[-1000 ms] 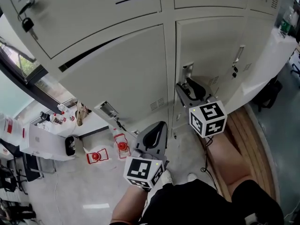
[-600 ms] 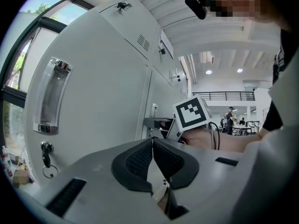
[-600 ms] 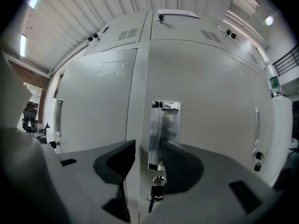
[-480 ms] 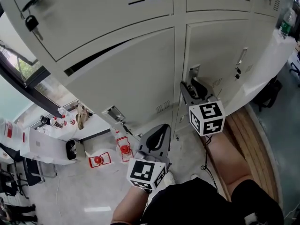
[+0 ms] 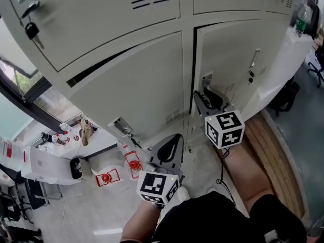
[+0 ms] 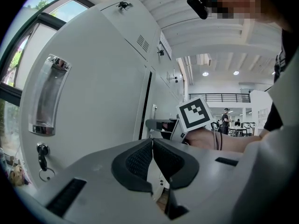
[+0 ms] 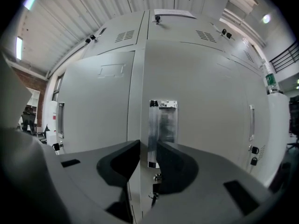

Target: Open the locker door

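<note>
The dark seam down the left edge of the locker door (image 5: 233, 59) has widened over the last second, so the door now stands slightly ajar from its frame where before it sat nearly flush. The right gripper (image 5: 205, 92) is pressed up at the door's left edge. Its jaws are drawn to a narrow gap around the left lip of the polished metal handle (image 7: 162, 125), which it appears to hold. The left gripper (image 5: 169, 143) hangs lower, in front of the neighbouring door's bottom right corner. Its jaws are closed tip to tip with nothing between them, and it touches no locker.

The door looks like thin painted sheet steel, so it is probably light and stiff and should swing freely on hinges along its right edge. The handle is the natural place to hold, being farthest from those hinges. Its shiny face is likely slippery, so the grip belongs on the raised lip rather than the flat plate. A steady pull straight outward should suit it better than a jerk.
</note>
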Demonstrator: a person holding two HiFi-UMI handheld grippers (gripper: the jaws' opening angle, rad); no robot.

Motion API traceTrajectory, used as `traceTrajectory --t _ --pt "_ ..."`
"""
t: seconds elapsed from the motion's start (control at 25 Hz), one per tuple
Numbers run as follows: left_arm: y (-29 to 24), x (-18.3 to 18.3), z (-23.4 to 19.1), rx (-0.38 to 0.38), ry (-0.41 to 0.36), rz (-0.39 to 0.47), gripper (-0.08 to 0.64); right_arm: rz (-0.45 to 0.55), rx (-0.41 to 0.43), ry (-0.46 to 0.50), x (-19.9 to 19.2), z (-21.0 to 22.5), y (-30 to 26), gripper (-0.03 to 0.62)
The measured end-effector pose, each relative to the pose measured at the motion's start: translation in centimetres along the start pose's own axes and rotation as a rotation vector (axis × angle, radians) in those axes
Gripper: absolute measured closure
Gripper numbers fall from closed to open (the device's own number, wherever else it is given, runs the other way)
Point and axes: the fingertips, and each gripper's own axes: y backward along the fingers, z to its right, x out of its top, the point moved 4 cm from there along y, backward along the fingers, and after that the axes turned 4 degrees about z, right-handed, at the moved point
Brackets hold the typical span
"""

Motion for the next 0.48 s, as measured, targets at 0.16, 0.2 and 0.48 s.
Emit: traceTrajectory --t 0.16,0.2,0.48 --pt "-0.1 -0.1 0.6 -0.020 0.002 0.000 0.540 0.002 0.017 -0.019 -0.2 0.1 1.4 0.430" --pt "-0.2 -0.1 0.8 -0.025 0.003 0.000 0.540 0.003 0.020 -0.022 -0.2 0.2 1.9 0.430" --pt "-0.7 -0.1 2.5 -0.074 0.006 0.000 0.540 0.022 0.046 -0.039 -0.5 0.9 5.7 0.425"
